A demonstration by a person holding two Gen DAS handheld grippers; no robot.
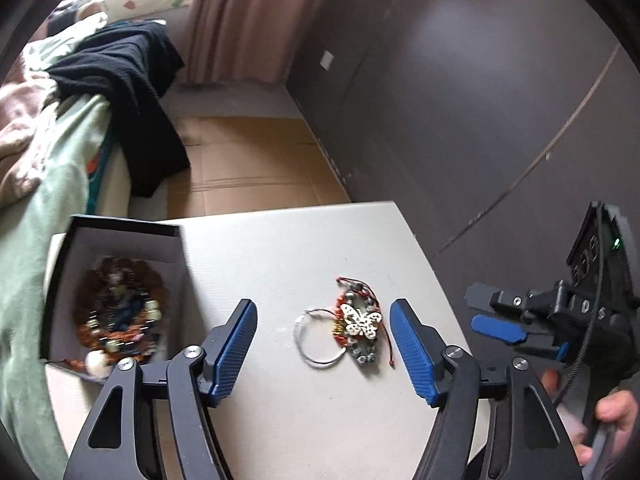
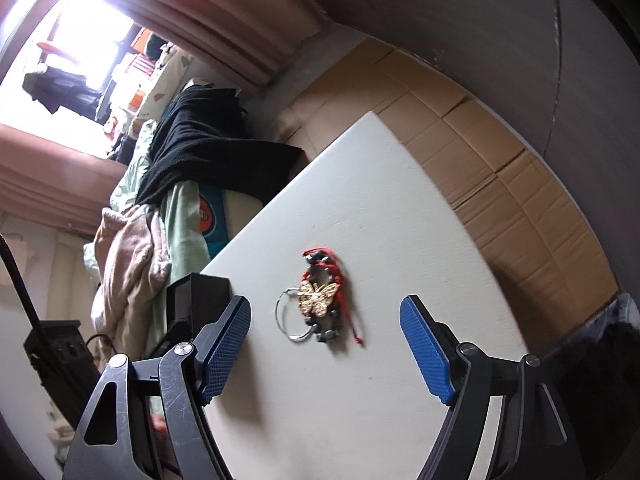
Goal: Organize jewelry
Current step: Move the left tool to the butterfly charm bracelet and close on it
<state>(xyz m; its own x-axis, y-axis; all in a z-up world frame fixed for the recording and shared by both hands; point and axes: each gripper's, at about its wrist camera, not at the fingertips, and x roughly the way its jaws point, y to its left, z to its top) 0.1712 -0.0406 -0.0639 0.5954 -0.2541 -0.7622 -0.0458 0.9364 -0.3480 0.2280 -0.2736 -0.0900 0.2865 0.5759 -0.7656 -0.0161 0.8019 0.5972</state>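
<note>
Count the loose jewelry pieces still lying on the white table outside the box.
3, clustered mid-table: silver ring, butterfly piece atop the beaded red-cord bracelet. More may hide beneath; the box holds others.

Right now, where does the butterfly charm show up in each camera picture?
Left wrist view: the butterfly charm sits centre-right on the white table, between the blue fingers.
Right wrist view: the butterfly charm lies at centre, higher between the fingers.
Shared landmark: the silver ring just left of it.
</note>
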